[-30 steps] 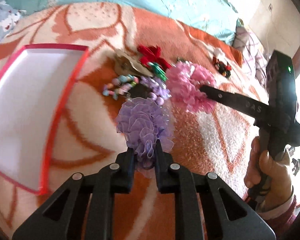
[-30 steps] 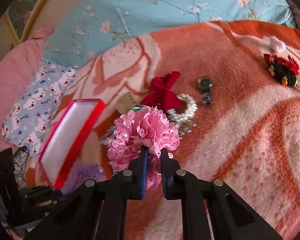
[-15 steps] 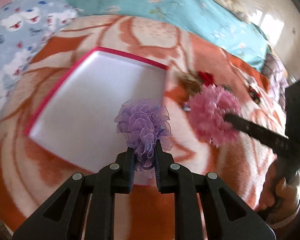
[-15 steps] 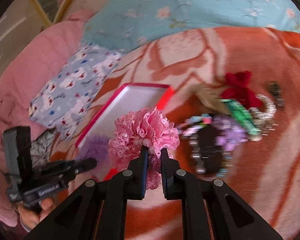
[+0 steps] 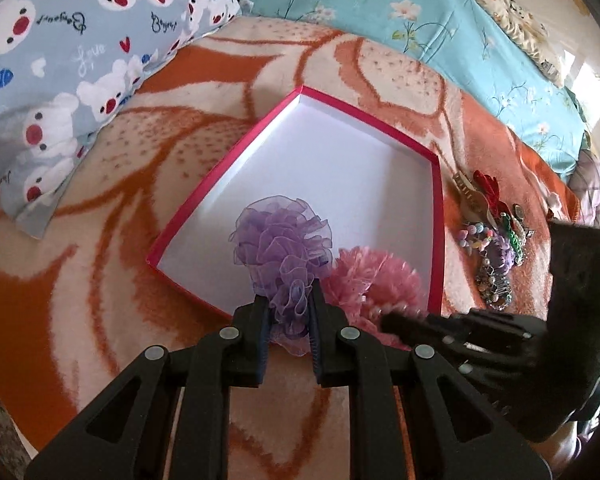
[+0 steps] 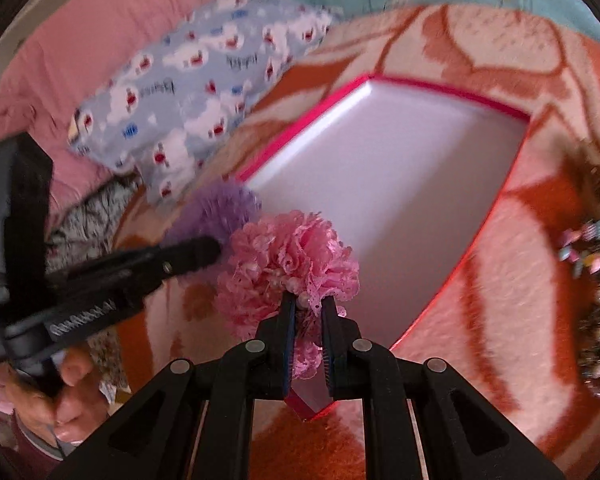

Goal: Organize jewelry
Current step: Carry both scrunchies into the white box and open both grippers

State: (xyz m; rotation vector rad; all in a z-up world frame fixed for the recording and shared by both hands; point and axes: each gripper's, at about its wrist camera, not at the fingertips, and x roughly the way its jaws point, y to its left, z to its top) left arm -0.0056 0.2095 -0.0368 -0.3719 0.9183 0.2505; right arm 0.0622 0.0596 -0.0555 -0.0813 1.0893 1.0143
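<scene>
My left gripper [image 5: 288, 300] is shut on a purple ruffled scrunchie [image 5: 280, 240], which hangs over the near edge of a shallow box with a pink rim [image 5: 228, 156] and white floor. My right gripper [image 6: 308, 300] is shut on a pink lace scrunchie [image 6: 288, 256] with small pearls, over the box's near corner [image 6: 452, 276]. In the left wrist view the pink scrunchie [image 5: 372, 276] sits just right of the purple one. In the right wrist view the purple scrunchie [image 6: 216, 212] shows blurred at the left, with the left gripper's black fingers [image 6: 188, 252] behind it.
A pile of jewelry [image 5: 492, 236], with beads, a red bow and chains, lies on the orange and cream blanket right of the box. A blue bear-print pillow [image 5: 60, 60] lies left of the box. A teal floral cover [image 5: 420, 12] lies behind. A hand [image 6: 68, 384] grips the left tool.
Both grippers carried their scrunchies left from the jewelry pile to the box. The pink scrunchie has closed in beside the purple one. Both grips stayed shut.
</scene>
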